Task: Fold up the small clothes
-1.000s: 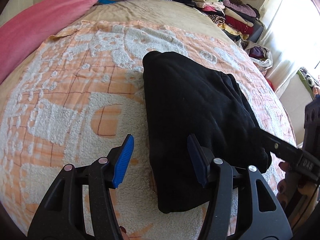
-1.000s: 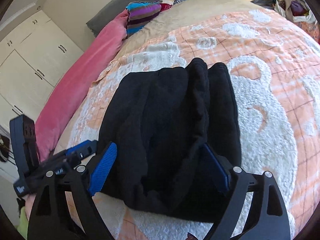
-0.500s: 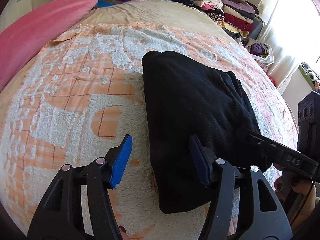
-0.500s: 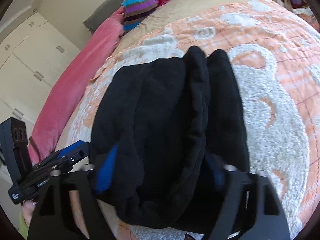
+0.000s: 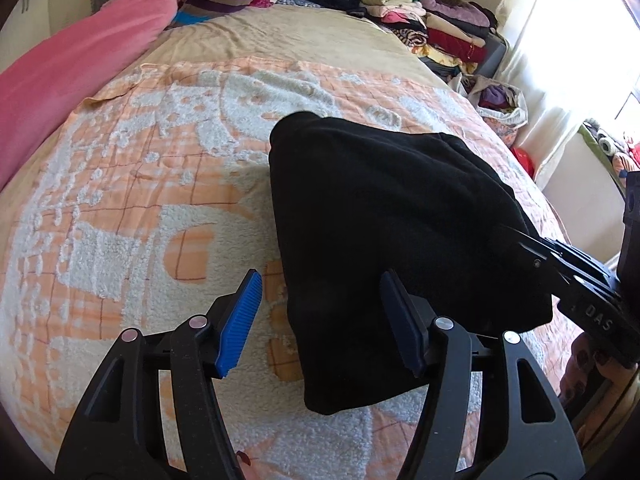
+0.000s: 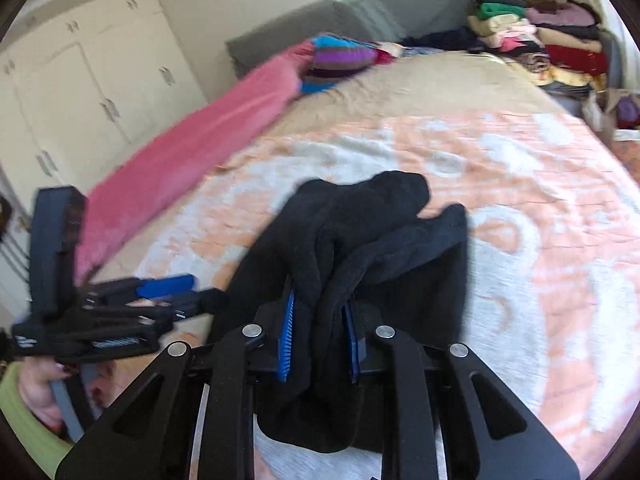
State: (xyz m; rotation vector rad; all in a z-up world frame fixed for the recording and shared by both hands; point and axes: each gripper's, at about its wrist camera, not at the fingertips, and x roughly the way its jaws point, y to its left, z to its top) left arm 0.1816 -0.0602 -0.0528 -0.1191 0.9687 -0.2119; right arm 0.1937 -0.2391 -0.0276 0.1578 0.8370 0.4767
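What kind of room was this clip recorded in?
A bedroom, most likely. The black garment lies on a bed spread with an orange-and-white blanket, white built-in wardrobe doors line one wall, and folded clothes are stacked at the bed's far corner.

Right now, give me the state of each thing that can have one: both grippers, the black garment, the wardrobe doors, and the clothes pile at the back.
right gripper: jaws closing, black fabric bunched between the pads
left gripper: jaws opening, holding nothing
black garment: folded, near edge lifted off the blanket
blanket: spread flat on the bed
wardrobe doors: closed
clothes pile: folded, stacked
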